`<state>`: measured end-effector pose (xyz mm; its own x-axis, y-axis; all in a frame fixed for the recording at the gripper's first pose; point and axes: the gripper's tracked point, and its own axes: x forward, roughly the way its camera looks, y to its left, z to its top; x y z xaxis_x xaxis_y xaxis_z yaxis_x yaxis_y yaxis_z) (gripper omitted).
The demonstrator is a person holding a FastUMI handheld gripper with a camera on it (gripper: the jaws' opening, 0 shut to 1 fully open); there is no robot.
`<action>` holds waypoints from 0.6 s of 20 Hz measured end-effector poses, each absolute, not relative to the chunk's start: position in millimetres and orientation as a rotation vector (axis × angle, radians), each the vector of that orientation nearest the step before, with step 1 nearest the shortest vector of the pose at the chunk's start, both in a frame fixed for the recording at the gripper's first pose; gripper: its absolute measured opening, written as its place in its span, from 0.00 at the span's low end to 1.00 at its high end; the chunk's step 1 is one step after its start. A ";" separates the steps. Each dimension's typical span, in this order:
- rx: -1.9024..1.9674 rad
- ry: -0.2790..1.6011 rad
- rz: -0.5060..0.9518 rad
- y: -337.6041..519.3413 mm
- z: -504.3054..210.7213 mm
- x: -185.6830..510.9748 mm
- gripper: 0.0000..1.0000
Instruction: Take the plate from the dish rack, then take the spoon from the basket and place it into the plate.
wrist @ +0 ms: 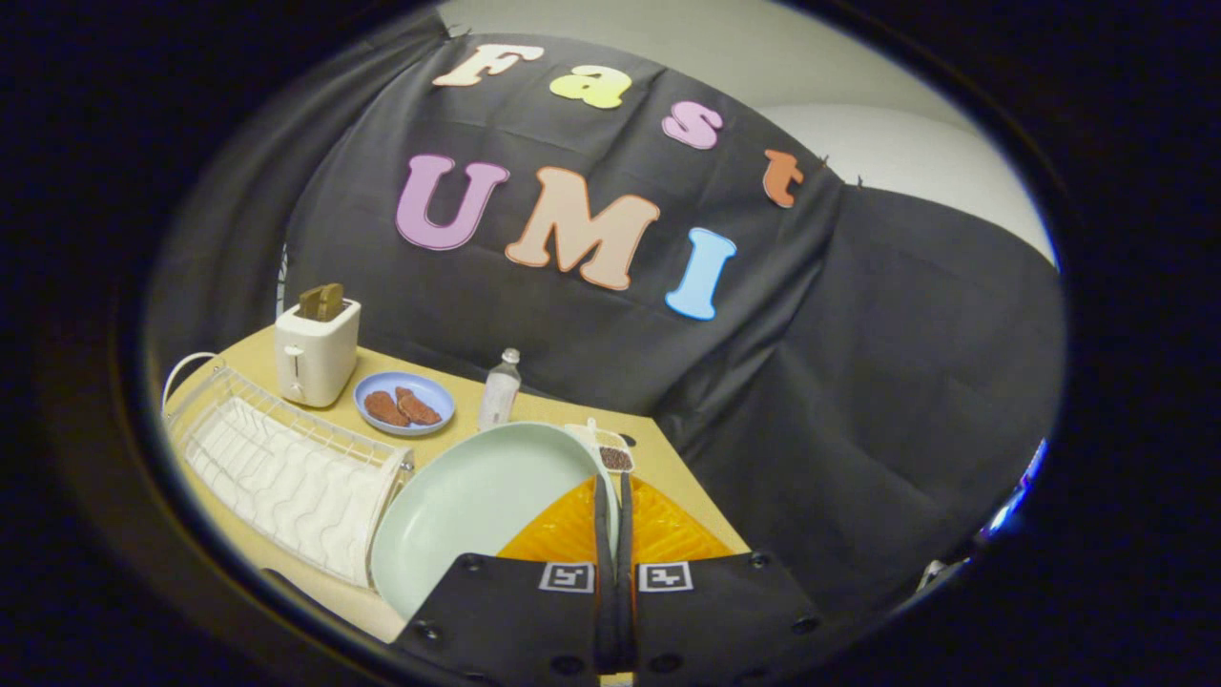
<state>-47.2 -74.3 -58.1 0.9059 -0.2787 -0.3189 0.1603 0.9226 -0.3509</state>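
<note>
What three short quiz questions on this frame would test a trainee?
1. True or false: the gripper has its fingers pinched on the rim of the pale green plate.
2. What lies on the blue plate beside the toaster? A) reddish-brown food slices B) a spoon C) a cup
3. Fill in: the white wire ___ stands beside the held plate.

Key: 1 true; 2 A; 3 dish rack.

Tan table (534, 412), white dish rack (286, 472), toaster (317, 353), blue plate (404, 402), bottle (499, 388), orange mat (658, 530)
</note>
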 end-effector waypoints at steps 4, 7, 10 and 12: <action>-0.252 0.435 -0.200 -101.4 -95.4 -62.3 0.03; -0.206 0.480 -0.176 -117.6 -130.3 -70.5 0.03; -0.153 0.533 -0.152 -127.7 -171.8 -76.4 0.03; -0.113 0.568 -0.138 -133.1 -199.1 -77.9 0.03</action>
<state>-77.9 -133.1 -199.1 0.8344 -0.1609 -0.5272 0.0988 0.9846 -0.1441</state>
